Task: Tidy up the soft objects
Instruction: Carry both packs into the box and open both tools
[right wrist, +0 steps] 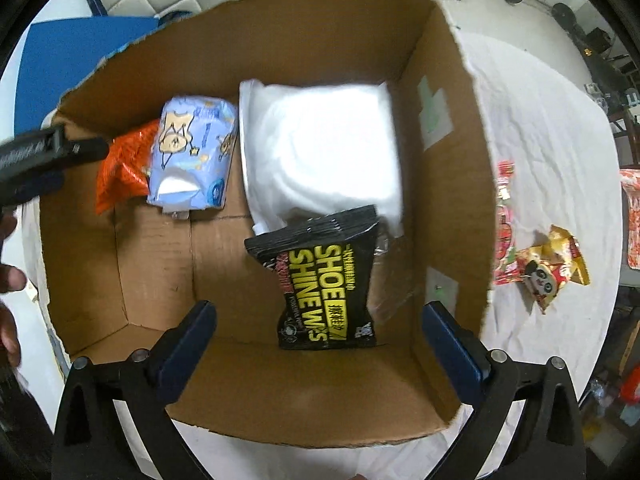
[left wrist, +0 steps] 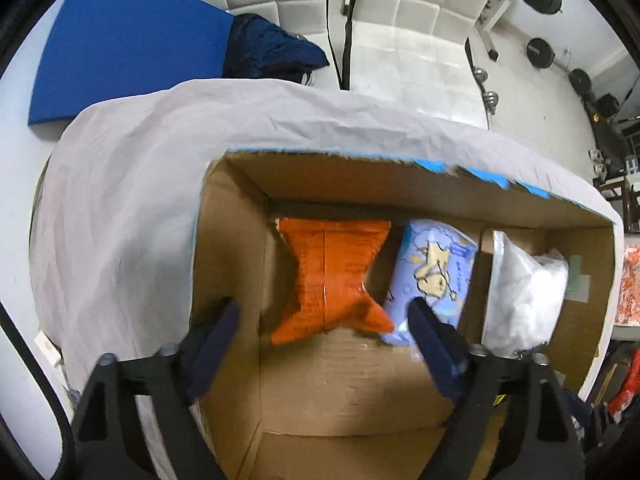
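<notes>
An open cardboard box (left wrist: 240, 216) (right wrist: 448, 80) stands on a table under a white cloth. Inside lie an orange pouch (left wrist: 332, 276) (right wrist: 124, 168), a light-blue printed pack (left wrist: 436, 272) (right wrist: 192, 152), a white plastic-wrapped bundle (left wrist: 524, 300) (right wrist: 320, 148) and a black "Shoe Shine Wipes" pack (right wrist: 324, 280). My left gripper (left wrist: 322, 322) hangs open above the orange pouch, nothing between its fingers. My right gripper (right wrist: 320, 320) hangs open above the black pack, which lies loose on the box floor. The left gripper's dark body (right wrist: 48, 156) shows at the left edge of the right wrist view.
Several red and gold snack packets (right wrist: 536, 256) lie on the white cloth (right wrist: 540, 140) right of the box. A blue mat (left wrist: 124, 44), a dark blue garment (left wrist: 272, 48) and white padded seats (left wrist: 420, 20) are beyond the table. Weights lie on the floor at far right.
</notes>
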A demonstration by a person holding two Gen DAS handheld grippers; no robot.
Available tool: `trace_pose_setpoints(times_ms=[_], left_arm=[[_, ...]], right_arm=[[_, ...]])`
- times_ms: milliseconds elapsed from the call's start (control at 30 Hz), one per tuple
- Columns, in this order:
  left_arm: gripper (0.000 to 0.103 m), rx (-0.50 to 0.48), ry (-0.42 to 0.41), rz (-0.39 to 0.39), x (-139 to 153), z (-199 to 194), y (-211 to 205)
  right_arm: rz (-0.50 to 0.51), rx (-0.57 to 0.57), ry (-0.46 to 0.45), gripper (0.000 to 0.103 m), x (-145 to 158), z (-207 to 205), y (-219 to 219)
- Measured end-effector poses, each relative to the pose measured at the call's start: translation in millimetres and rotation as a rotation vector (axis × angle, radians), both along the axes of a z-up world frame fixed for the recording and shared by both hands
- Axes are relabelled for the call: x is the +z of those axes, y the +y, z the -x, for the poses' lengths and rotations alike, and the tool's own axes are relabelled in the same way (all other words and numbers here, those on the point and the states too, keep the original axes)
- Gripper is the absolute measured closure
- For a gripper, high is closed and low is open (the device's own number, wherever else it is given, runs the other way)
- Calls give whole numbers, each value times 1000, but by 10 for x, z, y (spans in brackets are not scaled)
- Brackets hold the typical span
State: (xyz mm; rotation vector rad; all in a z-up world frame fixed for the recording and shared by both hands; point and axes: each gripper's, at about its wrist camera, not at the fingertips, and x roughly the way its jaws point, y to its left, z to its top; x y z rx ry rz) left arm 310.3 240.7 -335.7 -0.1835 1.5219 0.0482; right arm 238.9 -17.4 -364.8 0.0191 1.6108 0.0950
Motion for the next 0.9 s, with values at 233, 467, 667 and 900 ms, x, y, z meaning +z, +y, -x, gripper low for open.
trace_pose_setpoints(times_ms=[233,467,667,900], left_arm=[[6,-26,-118,-43,320,478,-132],[6,-49,-239,-75,801,1043,-297],[6,-25,-321,-69,1247,1407,-359],[6,-22,-368,-68,1648,1788,-407]], right_arm=[[4,7,-68,0,250,-5,-94],[-10,33,-159,0,617,230,-144],[-40,49,-236,0,1054,546,-234],[-68,79,-303,0,1467,925,-283]])
